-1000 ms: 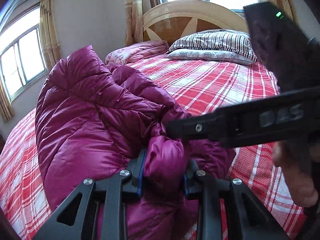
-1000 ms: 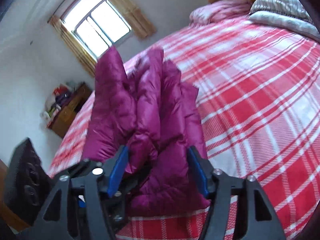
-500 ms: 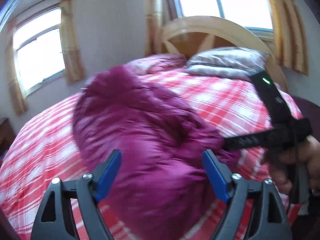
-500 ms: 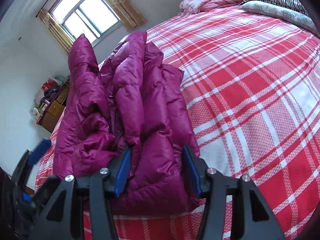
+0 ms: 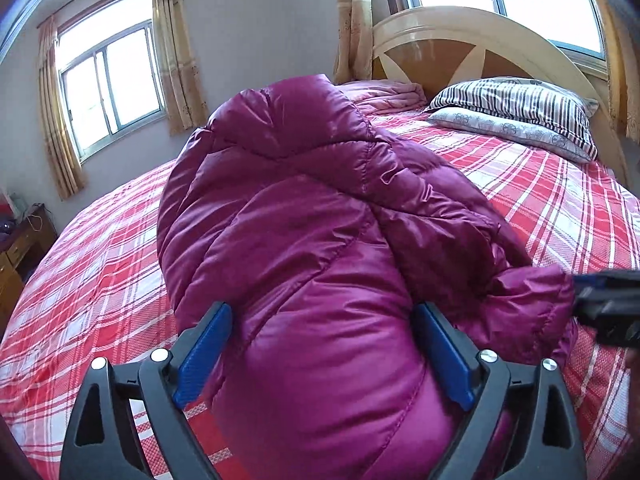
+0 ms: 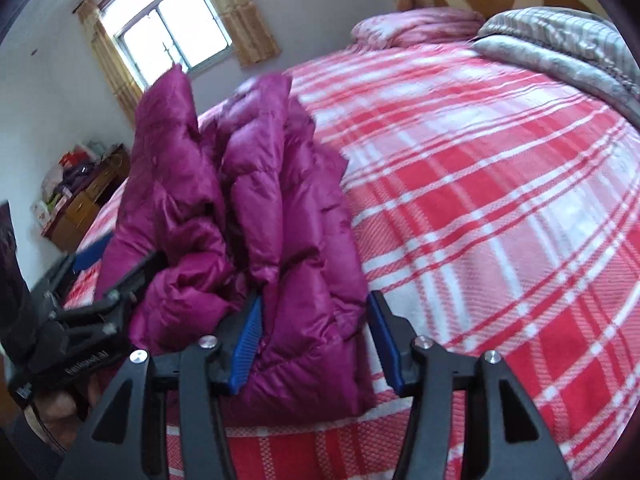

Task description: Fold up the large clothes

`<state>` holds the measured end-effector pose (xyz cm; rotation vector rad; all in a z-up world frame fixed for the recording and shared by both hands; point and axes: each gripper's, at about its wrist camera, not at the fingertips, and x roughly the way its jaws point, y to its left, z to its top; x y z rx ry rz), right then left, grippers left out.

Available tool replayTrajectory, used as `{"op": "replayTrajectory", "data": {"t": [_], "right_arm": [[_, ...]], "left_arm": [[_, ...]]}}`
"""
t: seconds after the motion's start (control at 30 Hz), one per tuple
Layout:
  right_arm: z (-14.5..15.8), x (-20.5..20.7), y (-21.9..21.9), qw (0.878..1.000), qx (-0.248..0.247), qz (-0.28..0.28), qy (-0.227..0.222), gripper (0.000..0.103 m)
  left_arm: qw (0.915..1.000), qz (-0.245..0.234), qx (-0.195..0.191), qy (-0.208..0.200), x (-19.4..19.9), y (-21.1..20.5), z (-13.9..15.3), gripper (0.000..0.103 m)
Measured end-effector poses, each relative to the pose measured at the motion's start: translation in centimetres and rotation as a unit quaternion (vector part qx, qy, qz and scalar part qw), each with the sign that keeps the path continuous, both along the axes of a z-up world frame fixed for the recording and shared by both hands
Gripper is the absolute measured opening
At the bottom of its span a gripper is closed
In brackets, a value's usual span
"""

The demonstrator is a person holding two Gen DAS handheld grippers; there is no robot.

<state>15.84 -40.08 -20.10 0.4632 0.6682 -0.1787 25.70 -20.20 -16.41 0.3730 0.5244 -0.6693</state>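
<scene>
- Covering the bed (image 5: 552, 208): red-and-white plaid sheet; wooden headboard (image 5: 440, 48) and curtained windows behind.
- Striped pillows (image 5: 516, 112) and pink quilt (image 5: 384, 94) at the head; dresser (image 6: 80, 208) by the wall.
- Purple down jacket (image 5: 320, 240) bunched at the near edge.
- Left tongs (image 5: 320, 354) opening, jacket bulging between them, pads off it.
- Right tongs (image 6: 316, 340) half open, astride the jacket's hem; grip unclear.

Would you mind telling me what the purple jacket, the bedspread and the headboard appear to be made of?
Purple jacket: probably nylon or polyester shell over puffy fill; it is glossy, with stitched quilting.
Bedspread: seemingly woven cotton or a blend; matte, with a visible weave in the red and white checks.
Headboard: likely lacquered wood; cream frame, brown panels, slight shine.
</scene>
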Motion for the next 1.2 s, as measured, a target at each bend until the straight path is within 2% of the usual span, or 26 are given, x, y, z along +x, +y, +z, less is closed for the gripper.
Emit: {"op": "replayTrajectory", "data": {"t": [0.1, 0.2, 0.3, 0.33, 0.4, 0.43, 0.47, 0.53, 0.6, 0.73, 0.8, 0.83, 0.87, 0.93, 1.03, 1.2], "right_arm": [[2.4, -0.7, 0.9, 0.999, -0.023, 0.000, -0.036, 0.056], [4.2, -0.5, 1.8, 0.997, -0.036, 0.013, -0.060, 0.056], [4.4, 1.8, 2.6, 0.997, -0.043, 0.041, -0.052, 0.055], [4.3, 2.4, 2.8, 0.997, -0.045, 0.048, -0.051, 0.055], [3.7, 3.5, 2.9, 0.996, -0.039, 0.065, -0.038, 0.046], [3.1, 3.9, 3.0, 0.997, -0.031, 0.071, -0.027, 0.037], [2.7, 3.9, 3.0, 0.997, -0.030, 0.075, -0.020, 0.034], [2.1, 3.3, 3.2, 0.996, -0.044, 0.077, -0.001, 0.034], [1.4, 2.9, 2.6, 0.997, -0.036, 0.074, 0.012, 0.034], [1.5, 2.1, 1.6, 0.997, -0.033, 0.069, 0.025, 0.034], [2.5, 1.7, 1.6, 0.996, -0.050, 0.064, 0.024, 0.038], [3.0, 1.5, 1.5, 0.997, -0.054, 0.058, 0.021, 0.047], [3.5, 1.4, 1.4, 0.997, -0.057, 0.052, 0.015, 0.061], [5.2, 1.1, 0.9, 0.997, -0.062, 0.041, -0.009, 0.075], [7.1, 2.2, 0.6, 0.997, -0.066, 0.040, -0.028, 0.076], [7.8, 8.2, -0.2, 0.997, -0.048, 0.062, -0.027, 0.075]], "left_arm": [[1.0000, -0.007, 0.000, 0.000, 0.1, 0.3, 0.8, 0.093], [0.9992, -0.002, -0.038, -0.015, 0.1, 2.1, 2.8, 0.093], [0.9967, 0.038, -0.065, -0.029, 1.7, 3.9, 4.2, 0.093], [0.9961, 0.055, -0.064, -0.027, 2.5, 4.1, 4.2, 0.093], [0.9945, 0.093, -0.045, -0.019, 4.7, 3.9, 3.7, 0.093], [0.9933, 0.111, -0.029, -0.013, 5.8, 3.5, 3.1, 0.093], [0.9922, 0.123, -0.020, -0.007, 6.9, 3.2, 2.7, 0.093], [0.9913, 0.130, -0.021, 0.005, 8.3, 2.6, 2.1, 0.093], [0.9920, 0.124, -0.021, 0.011, 8.9, 1.6, 1.8, 0.093], [0.9946, 0.103, 0.006, -0.011, 8.3, -1.2, 1.2, 0.093], [0.9949, 0.098, 0.015, -0.021, 7.9, -2.2, 1.0, 0.093], [0.9949, 0.097, 0.016, -0.020, 7.9, -2.3, 1.0, 0.093], [0.9948, 0.099, 0.015, -0.016, 8.0, -2.2, 1.1, 0.093], [0.9947, 0.102, 0.004, -0.005, 8.3, -1.8, 1.4, 0.093], [0.9949, 0.100, -0.006, 0.006, 8.5, -1.4, 1.4, 0.093], [0.9947, 0.099, -0.020, 0.020, 8.6, -1.4, 1.1, 0.093]]}}
